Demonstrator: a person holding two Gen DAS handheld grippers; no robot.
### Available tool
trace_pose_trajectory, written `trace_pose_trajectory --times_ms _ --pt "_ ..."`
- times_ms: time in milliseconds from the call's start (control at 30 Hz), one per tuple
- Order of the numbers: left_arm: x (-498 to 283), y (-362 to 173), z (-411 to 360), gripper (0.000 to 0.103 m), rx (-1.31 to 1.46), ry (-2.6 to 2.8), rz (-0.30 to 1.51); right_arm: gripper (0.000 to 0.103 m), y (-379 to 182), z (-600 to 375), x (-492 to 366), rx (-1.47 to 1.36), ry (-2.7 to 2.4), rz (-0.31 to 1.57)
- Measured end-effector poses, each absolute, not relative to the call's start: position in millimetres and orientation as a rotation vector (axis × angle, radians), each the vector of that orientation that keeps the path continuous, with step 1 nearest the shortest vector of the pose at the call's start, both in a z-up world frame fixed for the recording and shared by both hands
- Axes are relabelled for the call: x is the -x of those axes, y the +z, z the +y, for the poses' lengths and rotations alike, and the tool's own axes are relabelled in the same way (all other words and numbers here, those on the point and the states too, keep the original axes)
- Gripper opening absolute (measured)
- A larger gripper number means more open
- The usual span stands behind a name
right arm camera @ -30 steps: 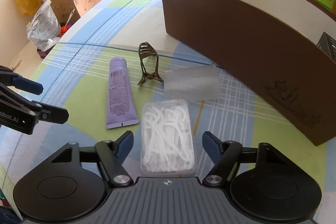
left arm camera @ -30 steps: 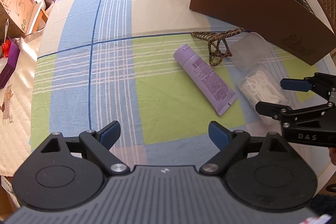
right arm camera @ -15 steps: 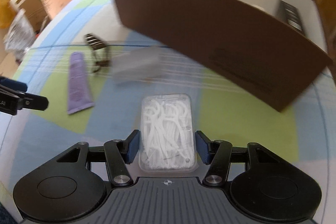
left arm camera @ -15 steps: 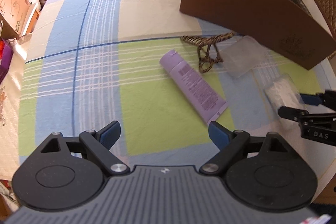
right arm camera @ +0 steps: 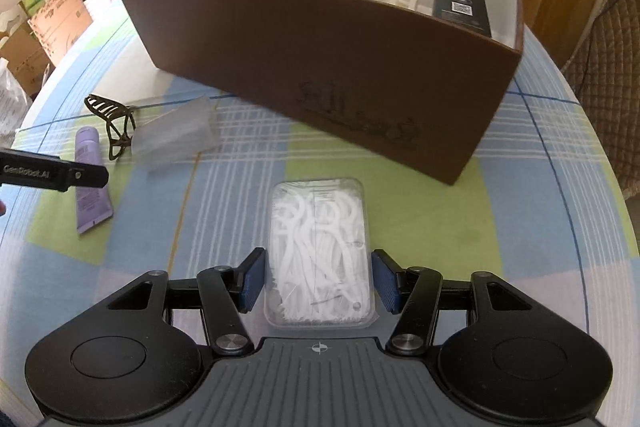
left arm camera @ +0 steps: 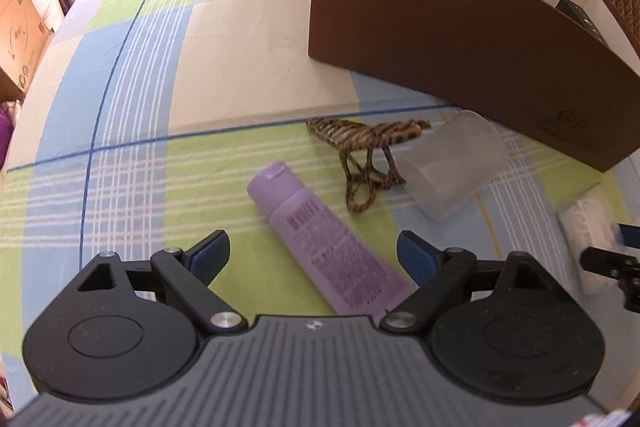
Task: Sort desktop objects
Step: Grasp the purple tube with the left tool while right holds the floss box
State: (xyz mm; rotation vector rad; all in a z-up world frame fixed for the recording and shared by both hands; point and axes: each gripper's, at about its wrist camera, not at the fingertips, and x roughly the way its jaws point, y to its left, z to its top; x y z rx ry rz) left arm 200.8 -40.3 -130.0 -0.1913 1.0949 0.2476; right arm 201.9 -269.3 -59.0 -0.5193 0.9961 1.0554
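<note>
1. Two views split the scene; only the right wrist view looks into the brown box (right arm camera: 320, 39), where a black carton (right arm camera: 460, 3), yellow packets and white items lie; the left wrist view sees just its outer wall.
2. Right gripper (right arm camera: 320, 281) pinches the clear floss-pick case (right arm camera: 320, 251) between its blue pads, short of the box's near wall.
3. Left gripper (left arm camera: 312, 253) is spread wide and holds nothing; the purple tube (left arm camera: 324, 243) lies on the cloth between its fingers.
4. Only the left view shows the patterned hair claw (left arm camera: 360, 151) clearly, touching a frosted clear lid (left arm camera: 452, 167) just beside the tube.
5. Everything rests on a checked cloth (left arm camera: 160, 75) of blue, green and cream; cardboard cartons (right arm camera: 56, 19) and pink curtains stand beyond the table's edge.
</note>
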Motion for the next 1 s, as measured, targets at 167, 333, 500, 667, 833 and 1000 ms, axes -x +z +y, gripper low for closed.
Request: trace_pose_trajectory --times_ms 167,333,500,667,833,1000 --pt "-207 -138 -35 0.08 0.161 0.255 1.092 0.054 -58 -271 -205 0.516 1.065 1.002" --pt "-198 -143 -20 0.074 0.18 0.256 1.089 0.054 -59 -270 -208 0.514 1.068 1.004" --pt "-185 -142 -5 0.067 0.143 0.247 1.082 0.054 -61 -272 -212 0.51 1.074 1.004" --pt "-184 -139 -3 0.066 0.111 0.198 1.066 0.054 -64 -273 -213 0.511 1.073 0.995" --pt "-195 -138 -14 0.066 0.023 0.113 1.043 0.054 -62 -273 -211 0.503 1.064 0.997" --pt "-204 -141 -17 0.056 -0.013 0.051 1.047 0.054 -57 -276 -203 0.496 1.054 0.985"
